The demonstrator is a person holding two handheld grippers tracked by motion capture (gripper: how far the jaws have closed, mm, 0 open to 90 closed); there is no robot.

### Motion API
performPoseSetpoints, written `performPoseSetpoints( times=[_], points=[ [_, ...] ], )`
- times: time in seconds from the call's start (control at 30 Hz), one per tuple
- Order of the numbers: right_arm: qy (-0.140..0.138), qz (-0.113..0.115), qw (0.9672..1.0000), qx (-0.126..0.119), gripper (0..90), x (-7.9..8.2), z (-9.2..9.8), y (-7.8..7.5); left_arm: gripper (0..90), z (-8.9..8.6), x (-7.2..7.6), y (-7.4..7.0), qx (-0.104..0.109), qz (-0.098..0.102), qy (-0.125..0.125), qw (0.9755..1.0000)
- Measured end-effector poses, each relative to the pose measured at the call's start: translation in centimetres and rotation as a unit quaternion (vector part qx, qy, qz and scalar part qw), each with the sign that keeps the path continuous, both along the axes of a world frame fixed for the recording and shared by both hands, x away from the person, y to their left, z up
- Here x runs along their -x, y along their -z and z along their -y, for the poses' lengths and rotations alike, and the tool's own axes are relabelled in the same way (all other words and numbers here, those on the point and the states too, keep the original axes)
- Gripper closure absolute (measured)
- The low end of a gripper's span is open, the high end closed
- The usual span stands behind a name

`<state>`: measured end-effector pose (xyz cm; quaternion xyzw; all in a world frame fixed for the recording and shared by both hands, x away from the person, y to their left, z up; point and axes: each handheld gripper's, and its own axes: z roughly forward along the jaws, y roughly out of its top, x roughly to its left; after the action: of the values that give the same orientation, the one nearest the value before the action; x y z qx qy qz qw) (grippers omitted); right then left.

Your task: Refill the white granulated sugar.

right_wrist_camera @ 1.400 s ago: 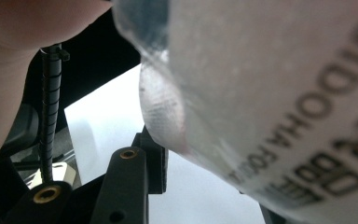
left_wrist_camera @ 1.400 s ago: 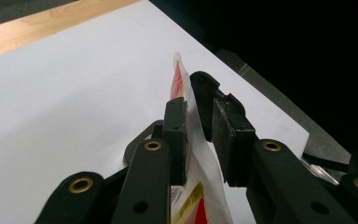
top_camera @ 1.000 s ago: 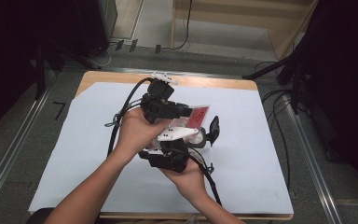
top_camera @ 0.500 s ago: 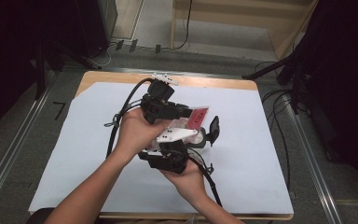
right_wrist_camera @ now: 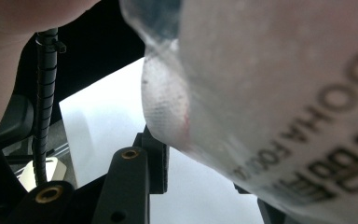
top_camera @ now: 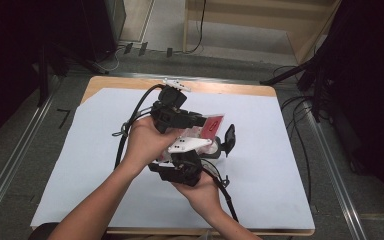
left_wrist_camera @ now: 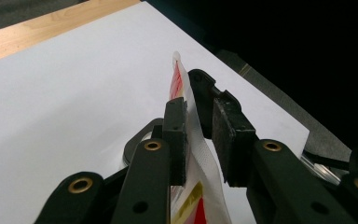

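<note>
L gripper [top_camera: 207,120], high view: held above mid-table, jaws pointing right, pinching the top edge of a red/white pouch [top_camera: 211,125]. L gripper view shows this close up: pouch [left_wrist_camera: 186,116] edge-on between the two pads, left pad on the film, right pad touching or just off it — looks clamped on the seal, can't be 100% sure of right-pad contact. Pouch's long axis runs straight away from the jaws, in line w/ them, over the white sheet [left_wrist_camera: 60,102].

R gripper [top_camera: 220,145] sits just below/nearer the person, also pointing right, one jaw sticking out past the pouch. R gripper view: pouch [right_wrist_camera: 279,93] very close, printed face across the lens, corner [right_wrist_camera: 163,107] dropping toward the left pad; other pad hidden behind the film. Jaws partly apart, pouch betw them; whether they press it, can't tell.

Key relation: both hands nearly touching, grippers stacked side by side on the same short pouch edge, L farther, R nearer. Judgement: looks like a tear/peel setup, so next move prob pulls the two grips apart across that edge.
</note>
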<state>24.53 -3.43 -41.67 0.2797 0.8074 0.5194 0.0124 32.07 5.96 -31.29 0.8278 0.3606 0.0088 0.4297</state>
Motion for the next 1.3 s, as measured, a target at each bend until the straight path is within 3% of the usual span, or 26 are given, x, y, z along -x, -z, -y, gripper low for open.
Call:
performPoseSetpoints(
  times=[0.77,1.3],
  points=[
    [-0.010,0.008,0.9999,0.000,60.2,0.6,-0.3,0.7,76.1,-0.7,0.9,0.1,-0.011,0.001,-0.004,0.9999],
    [-0.024,0.020,0.9994,0.014,56.7,1.5,-1.1,2.2,79.7,-2.0,1.6,0.3,-0.033,-0.028,0.002,0.9991]
  ],
)
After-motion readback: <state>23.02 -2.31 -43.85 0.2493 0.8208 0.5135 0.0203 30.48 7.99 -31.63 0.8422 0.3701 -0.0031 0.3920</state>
